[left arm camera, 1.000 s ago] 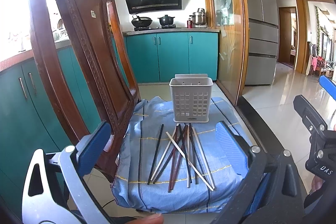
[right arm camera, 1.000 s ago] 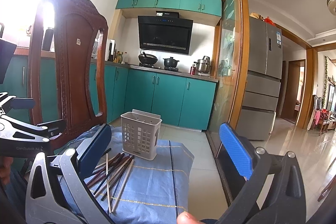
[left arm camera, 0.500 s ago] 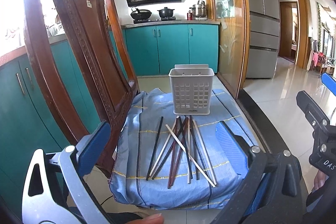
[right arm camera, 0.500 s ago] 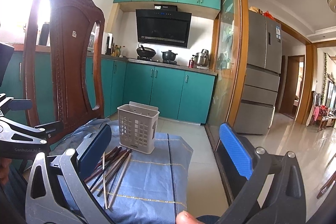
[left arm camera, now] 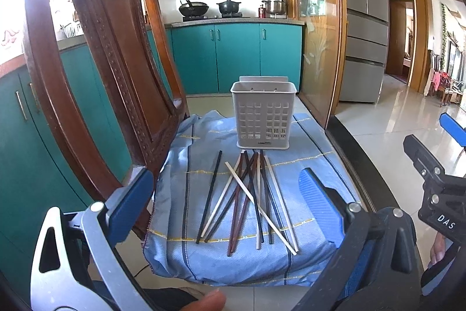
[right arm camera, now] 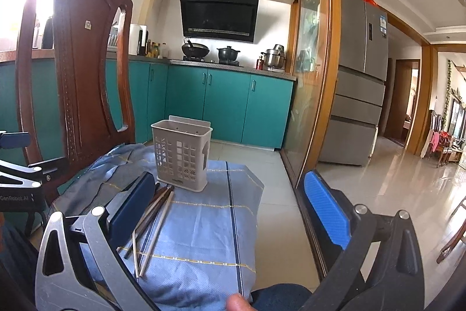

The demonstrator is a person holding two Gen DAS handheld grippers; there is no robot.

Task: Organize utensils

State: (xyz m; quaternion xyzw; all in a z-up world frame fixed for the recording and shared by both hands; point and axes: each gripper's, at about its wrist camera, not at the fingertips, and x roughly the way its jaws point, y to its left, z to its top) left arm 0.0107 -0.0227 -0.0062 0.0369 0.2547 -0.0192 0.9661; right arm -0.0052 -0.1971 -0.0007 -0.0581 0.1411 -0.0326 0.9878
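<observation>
Several chopsticks point(left arm camera: 247, 194), black, dark brown and pale, lie fanned on a blue cloth point(left arm camera: 180, 252) covering a chair seat. Behind them stands an upright pale grey perforated utensil holder point(left arm camera: 263, 118), with nothing seen inside. My left gripper point(left arm camera: 224, 194) hovers open in front of and above the chopsticks, holding nothing. In the right wrist view the holder point(right arm camera: 182, 155) and chopsticks point(right arm camera: 154, 220) sit left of centre; my right gripper point(right arm camera: 233, 203) is open and holds nothing, to the right of the pile. The right gripper's body point(left arm camera: 437, 188) shows at the left view's right edge.
A carved dark wooden chair back point(left arm camera: 96, 63) rises close on the left of the seat. Teal kitchen cabinets point(left arm camera: 236, 54) stand behind, a glass sliding door frame point(left arm camera: 337, 34) and tiled floor point(left arm camera: 387, 130) to the right. A person's fingertip point(left arm camera: 214, 299) shows at the bottom.
Both grippers have come slightly closer to the seat and tilted down; the holder and chopsticks appear larger. Nothing on the cloth has moved and both grippers stay open.
</observation>
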